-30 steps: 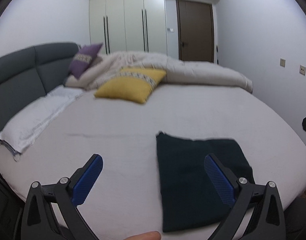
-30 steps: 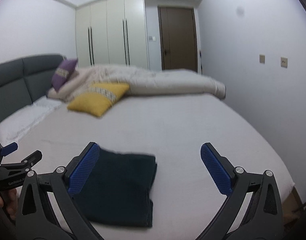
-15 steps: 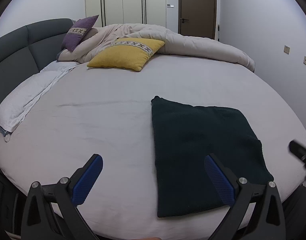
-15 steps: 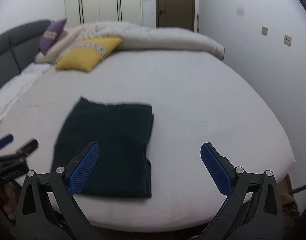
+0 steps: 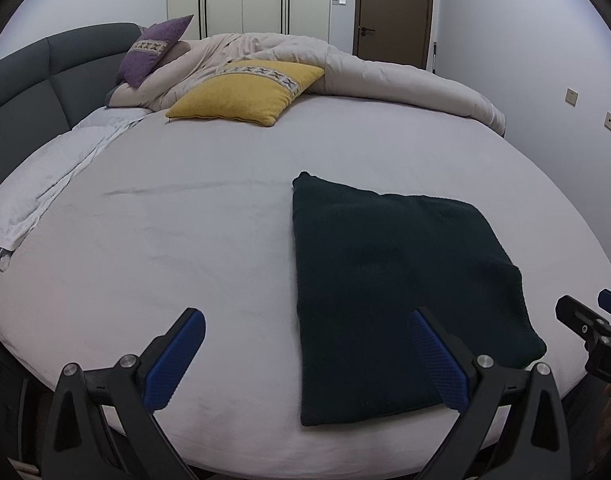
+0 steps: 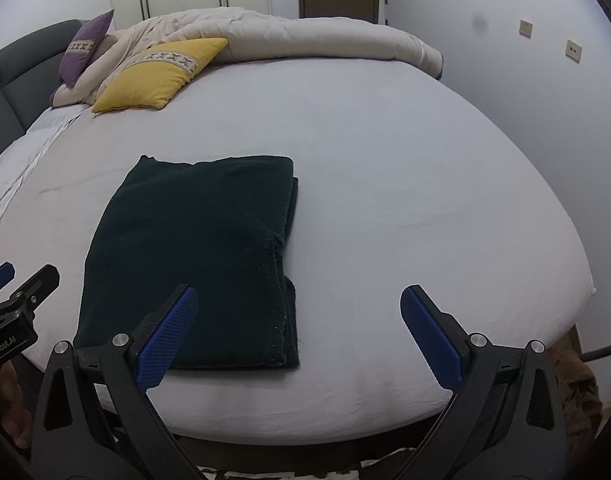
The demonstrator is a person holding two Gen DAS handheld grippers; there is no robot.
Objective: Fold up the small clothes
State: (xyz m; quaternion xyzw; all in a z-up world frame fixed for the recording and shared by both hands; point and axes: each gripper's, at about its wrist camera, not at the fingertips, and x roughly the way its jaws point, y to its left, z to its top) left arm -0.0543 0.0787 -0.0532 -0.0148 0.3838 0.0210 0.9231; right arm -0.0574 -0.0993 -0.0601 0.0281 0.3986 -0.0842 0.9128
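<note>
A dark green garment [image 5: 393, 280] [image 6: 193, 256] lies folded into a flat rectangle near the front edge of the bed [image 5: 185, 240] [image 6: 405, 200], its layered edge on the right side. My left gripper [image 5: 305, 356] hovers open above the bed's front edge, its right finger over the garment's near part. My right gripper [image 6: 297, 336] is open too, with its left finger over the garment's near right corner. Neither holds anything. Each gripper shows at the edge of the other's view.
A yellow pillow [image 5: 245, 92] [image 6: 157, 74], a purple pillow [image 5: 153, 48] and a rolled beige duvet [image 5: 365, 76] [image 6: 305, 36] lie at the far side. A white pillow [image 5: 45, 184] sits left, by the grey headboard [image 5: 33, 72]. Wall to the right, door behind.
Both grippers have risen and tilted down, so the bed and the folded garment now fill more of each view. The garment has not moved. Both stay open.
</note>
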